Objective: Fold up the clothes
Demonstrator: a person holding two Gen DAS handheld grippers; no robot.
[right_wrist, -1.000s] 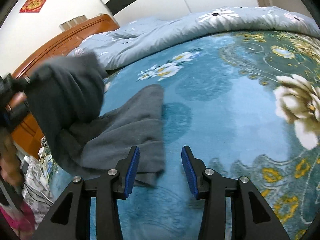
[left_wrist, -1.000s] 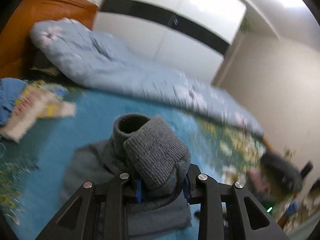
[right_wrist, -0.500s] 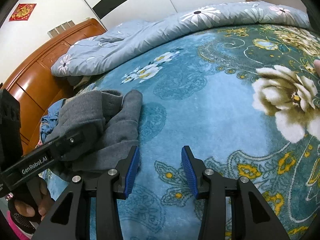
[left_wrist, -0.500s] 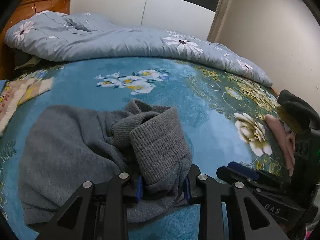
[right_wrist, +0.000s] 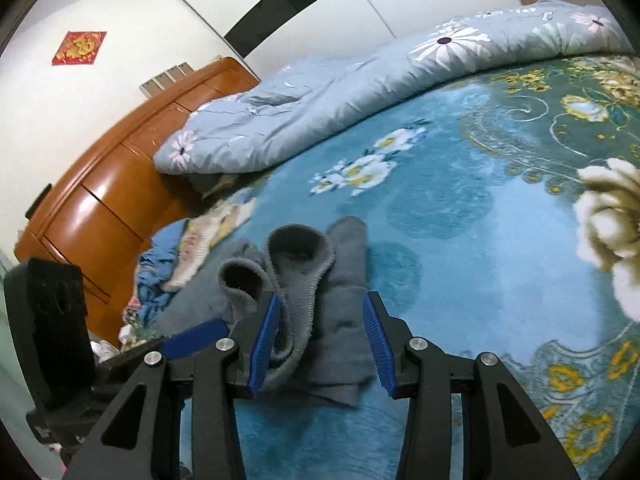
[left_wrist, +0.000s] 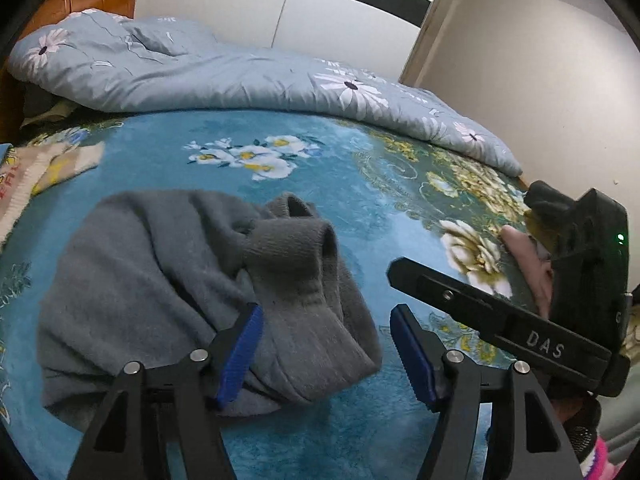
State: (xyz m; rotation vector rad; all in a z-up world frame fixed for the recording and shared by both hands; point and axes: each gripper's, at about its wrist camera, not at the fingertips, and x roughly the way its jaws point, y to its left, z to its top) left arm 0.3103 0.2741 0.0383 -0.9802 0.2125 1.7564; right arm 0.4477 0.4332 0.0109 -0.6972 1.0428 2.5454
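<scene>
One view only (right_wrist: 79,47) — red wall hanging

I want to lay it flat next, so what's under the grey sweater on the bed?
The grey sweater lies bunched on the blue flowered blanket, which shows all around it. Its own folds and sleeve cuffs are piled on top. Whatever lies beneath the heap is covered.

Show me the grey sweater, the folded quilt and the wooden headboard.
grey sweater (left_wrist: 144,280), left wrist view, on its flat body.
folded quilt (left_wrist: 208,76), left wrist view, on its top surface.
wooden headboard (right_wrist: 104,200), right wrist view, on a glossy panel.
</scene>
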